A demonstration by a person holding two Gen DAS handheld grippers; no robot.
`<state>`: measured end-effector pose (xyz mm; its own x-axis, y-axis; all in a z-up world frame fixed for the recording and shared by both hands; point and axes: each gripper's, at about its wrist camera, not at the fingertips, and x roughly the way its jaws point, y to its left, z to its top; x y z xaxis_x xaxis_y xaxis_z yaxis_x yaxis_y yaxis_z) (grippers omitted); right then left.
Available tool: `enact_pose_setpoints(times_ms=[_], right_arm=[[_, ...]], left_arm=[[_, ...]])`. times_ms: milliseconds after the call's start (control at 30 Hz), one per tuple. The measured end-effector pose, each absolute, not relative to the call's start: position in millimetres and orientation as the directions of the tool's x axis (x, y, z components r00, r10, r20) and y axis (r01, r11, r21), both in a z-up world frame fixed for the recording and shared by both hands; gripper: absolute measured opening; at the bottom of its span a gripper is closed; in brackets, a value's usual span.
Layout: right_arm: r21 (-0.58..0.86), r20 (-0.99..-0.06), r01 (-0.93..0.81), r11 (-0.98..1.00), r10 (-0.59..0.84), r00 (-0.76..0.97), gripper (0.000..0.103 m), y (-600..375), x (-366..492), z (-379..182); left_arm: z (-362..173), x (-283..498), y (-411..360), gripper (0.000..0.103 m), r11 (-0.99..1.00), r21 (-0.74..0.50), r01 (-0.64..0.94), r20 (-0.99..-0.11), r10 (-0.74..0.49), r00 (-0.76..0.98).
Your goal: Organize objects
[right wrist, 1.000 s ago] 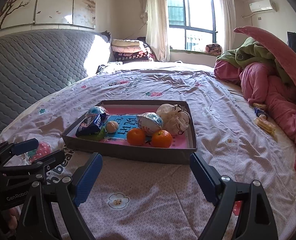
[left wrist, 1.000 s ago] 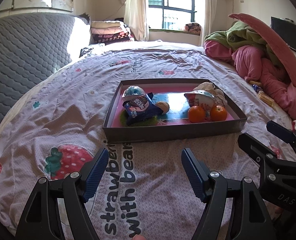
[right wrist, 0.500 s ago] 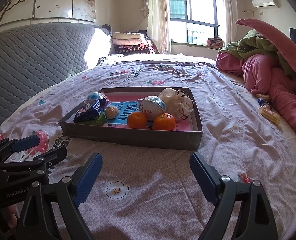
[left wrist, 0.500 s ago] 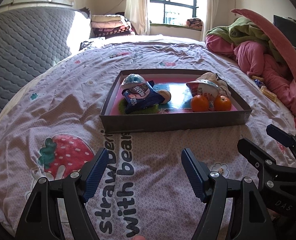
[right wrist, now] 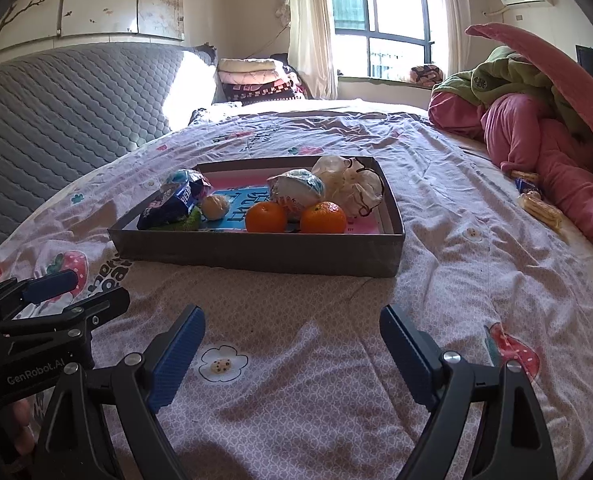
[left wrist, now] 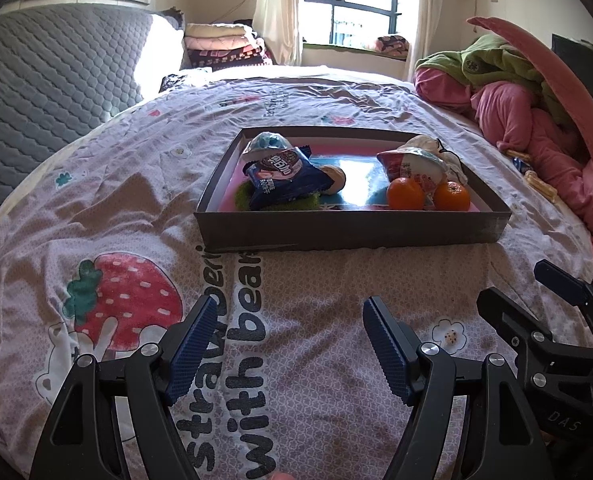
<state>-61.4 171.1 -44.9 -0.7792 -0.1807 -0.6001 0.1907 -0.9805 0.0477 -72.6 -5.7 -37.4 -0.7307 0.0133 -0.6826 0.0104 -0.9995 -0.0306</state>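
A shallow grey box [left wrist: 352, 228] [right wrist: 256, 250] sits on the bed ahead of both grippers. It holds a blue snack packet [left wrist: 284, 178] [right wrist: 168, 204], two oranges [left wrist: 406, 193] [right wrist: 266, 217], a small round bun [right wrist: 215, 207], a wrapped round snack [right wrist: 296, 188] and a white drawstring pouch [right wrist: 348, 186]. My left gripper [left wrist: 292, 342] is open and empty above the bedspread, short of the box. My right gripper [right wrist: 292, 354] is open and empty, also short of the box.
Pink and green bedding [right wrist: 536, 120] is piled at the right. Small snack packets [right wrist: 538, 204] lie on the bed beside it. A grey quilted headboard [right wrist: 68, 100] runs along the left. Folded blankets [right wrist: 252, 78] are stacked at the far end.
Both grippers have moved closer to the box and lower over the bed. Both stayed open and empty. Nothing in the box moved.
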Motion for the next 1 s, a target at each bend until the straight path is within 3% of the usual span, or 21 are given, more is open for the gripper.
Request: enact_pose_setpoints(times_ms=[1000], right_arm=[[0.091, -0.600, 0.143, -0.986, -0.169, -0.782, 0.089, 178, -59, -58]], left_arm=[[-50, -71, -3, 0.076, -1.000, -0.031, 0.007, -0.675, 0.016, -0.738]])
